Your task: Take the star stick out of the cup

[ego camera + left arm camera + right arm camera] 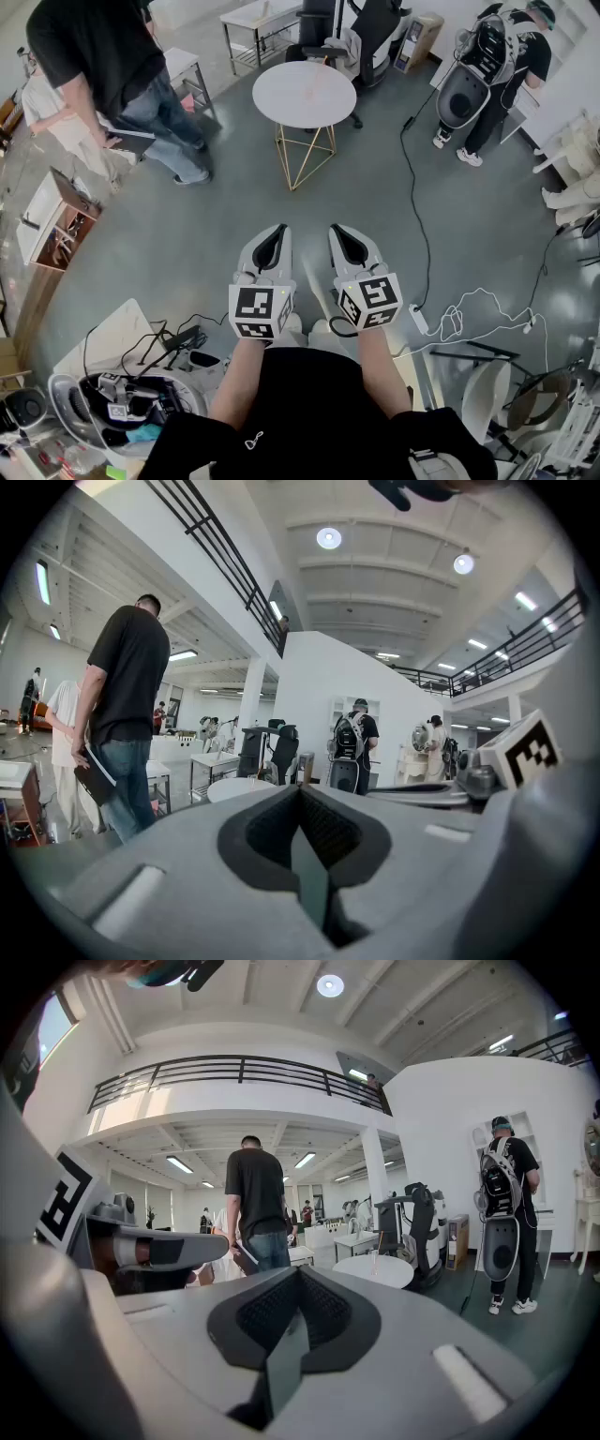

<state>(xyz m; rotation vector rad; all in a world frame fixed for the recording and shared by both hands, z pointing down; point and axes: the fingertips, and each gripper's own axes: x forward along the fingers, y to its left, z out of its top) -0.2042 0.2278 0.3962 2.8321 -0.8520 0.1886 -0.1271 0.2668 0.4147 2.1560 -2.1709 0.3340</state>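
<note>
A round white table on gold wire legs stands a few steps ahead. On it is a small clear cup with a thin stick standing in it; its star end is too small to make out. In the head view the cup is only a faint mark. My left gripper and right gripper are held side by side close to my body, far short of the table. Both are shut with nothing between the pads, as the left gripper view and the right gripper view show.
A person in a black shirt stands left of the table. Another person wearing a backpack rig is at the far right. Office chairs sit behind the table. Cables trail over the floor at right. A cluttered desk is at lower left.
</note>
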